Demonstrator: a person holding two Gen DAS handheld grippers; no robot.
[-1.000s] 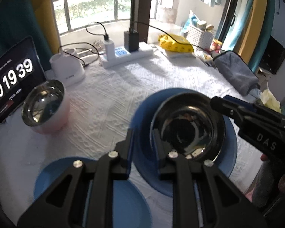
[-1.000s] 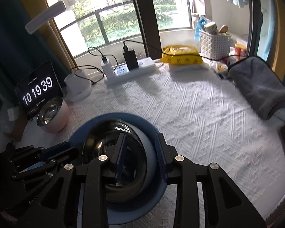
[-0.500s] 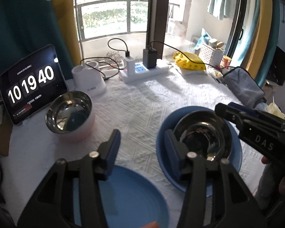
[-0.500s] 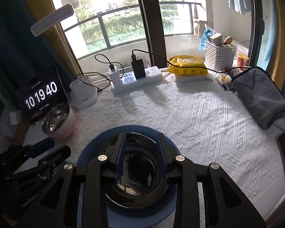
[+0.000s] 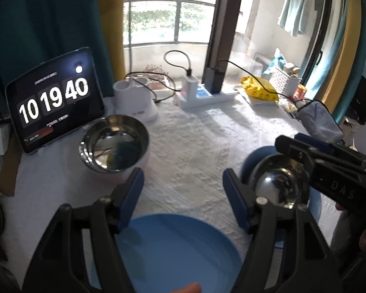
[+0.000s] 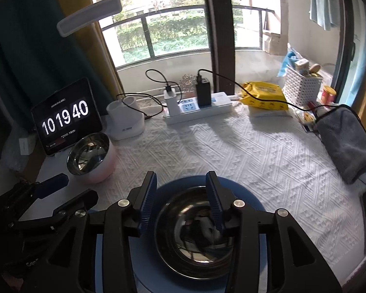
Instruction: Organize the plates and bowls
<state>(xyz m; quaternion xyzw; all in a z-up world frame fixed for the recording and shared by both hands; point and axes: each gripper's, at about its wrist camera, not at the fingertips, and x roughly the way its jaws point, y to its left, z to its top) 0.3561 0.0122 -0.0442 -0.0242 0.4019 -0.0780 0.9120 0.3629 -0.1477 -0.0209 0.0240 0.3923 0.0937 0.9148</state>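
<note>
Both grippers hover over the white-clothed counter (image 6: pixel 256 151), fingers just spreading, pinching nothing. Left gripper (image 5: pixel 183 195) hangs above an empty blue plate (image 5: pixel 178 251). Right gripper (image 6: pixel 180 200) hangs above a steel bowl (image 6: pixel 195 239) sitting in another blue plate (image 6: pixel 253 195). A pink-sided steel bowl (image 6: pixel 90 158) stands at ten o'clock.

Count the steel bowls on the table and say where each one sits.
2. One bowl sits in a blue plate below the right gripper. The other bowl, pink outside, stands in front of the tablet. None looks hidden.
</note>
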